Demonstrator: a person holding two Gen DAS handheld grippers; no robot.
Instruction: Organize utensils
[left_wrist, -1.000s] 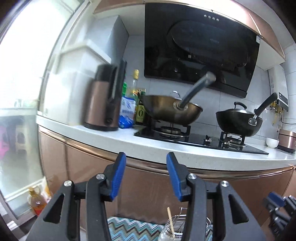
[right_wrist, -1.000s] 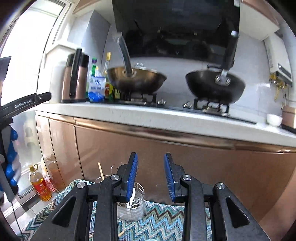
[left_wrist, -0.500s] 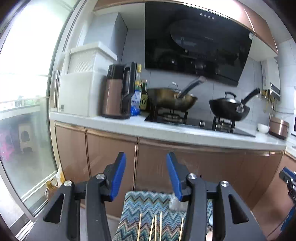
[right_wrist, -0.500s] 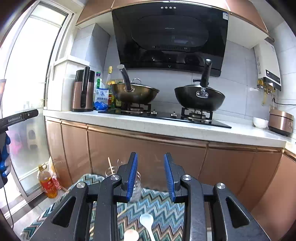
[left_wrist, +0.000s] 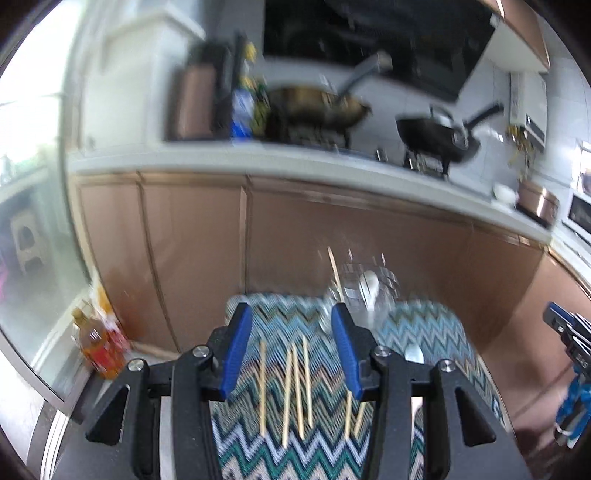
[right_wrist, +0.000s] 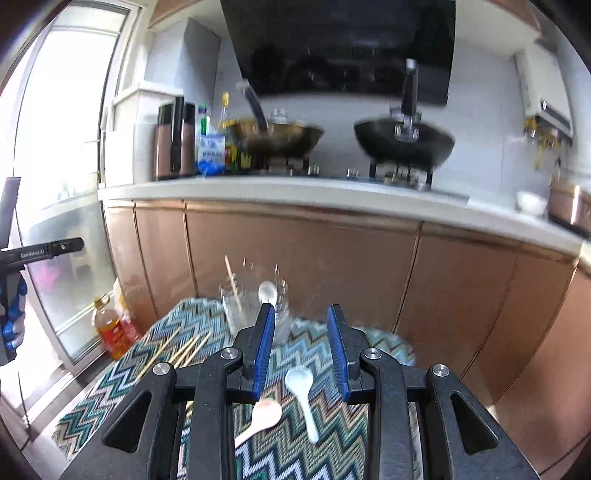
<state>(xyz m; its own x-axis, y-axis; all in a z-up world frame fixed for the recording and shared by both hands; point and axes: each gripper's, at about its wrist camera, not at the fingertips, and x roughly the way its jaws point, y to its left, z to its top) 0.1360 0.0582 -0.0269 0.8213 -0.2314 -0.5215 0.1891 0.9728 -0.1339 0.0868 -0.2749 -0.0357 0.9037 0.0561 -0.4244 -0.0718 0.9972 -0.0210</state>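
- The left gripper (left_wrist: 291, 347) hangs over the zigzag cloth (left_wrist: 424, 328), its blue-padded jaws spread apart with nothing between them.
- Below and between those jaws lie several wooden sticks (left_wrist: 291, 387), side by side on the cloth, roughly parallel; two more show just behind the right-hand finger (left_wrist: 345, 354).
- At the far edge of the cloth stands a clear glass (left_wrist: 354, 299), upright, holding one stick (left_wrist: 335, 273) that leans to the left and one white spoon (left_wrist: 368, 284). This view is blurred, so finer detail cannot be told.
- The right gripper (right_wrist: 301, 347) is also spread wide and grips nothing.
- Under it, on the cloth (right_wrist: 122, 398), lie two spoons: a white spoon (right_wrist: 301, 391) between the fingers, and a pale spoon (right_wrist: 260, 419) just beside it, partly hidden by the left-hand finger (right_wrist: 264, 350).
- In the right view the glass (right_wrist: 255, 306) stands beyond the fingertips, and the loose sticks (right_wrist: 181, 350) lie off to the left on the cloth.
- Behind the cloth run copper cabinets (right_wrist: 295, 266) with a worktop; two woks (right_wrist: 404, 142) sit on the stove.
- An oil bottle (right_wrist: 110, 328) stands on the floor by the window.
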